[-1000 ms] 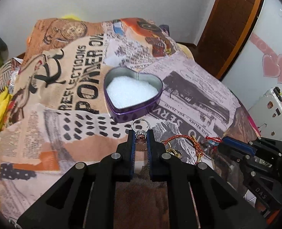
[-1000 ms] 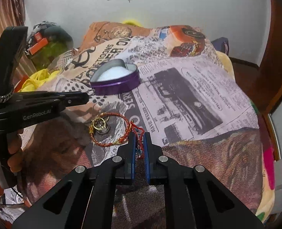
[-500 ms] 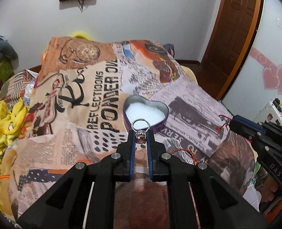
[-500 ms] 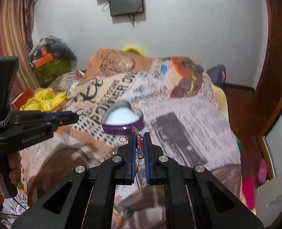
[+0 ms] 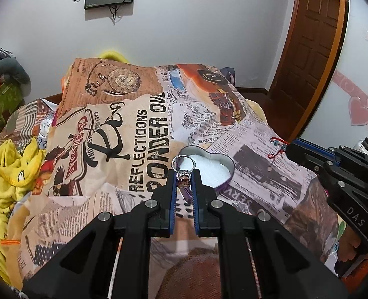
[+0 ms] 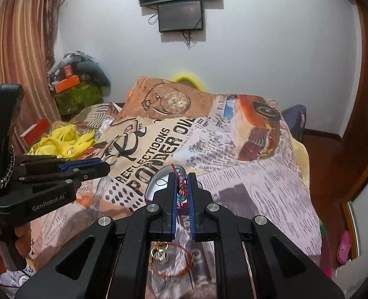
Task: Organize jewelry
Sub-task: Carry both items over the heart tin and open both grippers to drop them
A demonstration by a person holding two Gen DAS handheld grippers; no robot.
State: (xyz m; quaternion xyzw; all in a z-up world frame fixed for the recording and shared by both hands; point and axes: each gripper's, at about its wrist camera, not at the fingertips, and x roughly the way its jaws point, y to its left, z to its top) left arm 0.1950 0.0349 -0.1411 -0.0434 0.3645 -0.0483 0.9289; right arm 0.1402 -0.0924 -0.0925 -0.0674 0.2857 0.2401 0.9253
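Observation:
My left gripper (image 5: 184, 178) is shut on a silver ring (image 5: 184, 167) with a pinkish stone, held in the air just in front of the purple heart-shaped tin (image 5: 224, 168) with its white lining. The right gripper (image 6: 181, 183) is shut on a red thread bracelet (image 6: 182, 189) with blue beads, which bunches between the pads; the tin (image 6: 156, 183) is mostly hidden behind them. In the left wrist view the right gripper (image 5: 290, 148) hangs at the right with red thread at its tip. On the bedspread below lie gold rings (image 6: 159, 254) and an orange-red cord bracelet (image 6: 184, 264).
A printed newspaper-pattern bedspread (image 5: 139, 129) covers the bed. Yellow cloth (image 5: 7, 174) lies at its left side, with boxes and clutter (image 6: 76, 87) beyond. A wooden door (image 5: 313, 37) stands at the right, and screens (image 6: 180, 2) hang on the far wall.
Both grippers rose from the bedspread with their pieces, the ring and the red bracelet, and tilted up, so more of the wall and room shows. The tin now looks smaller and farther.

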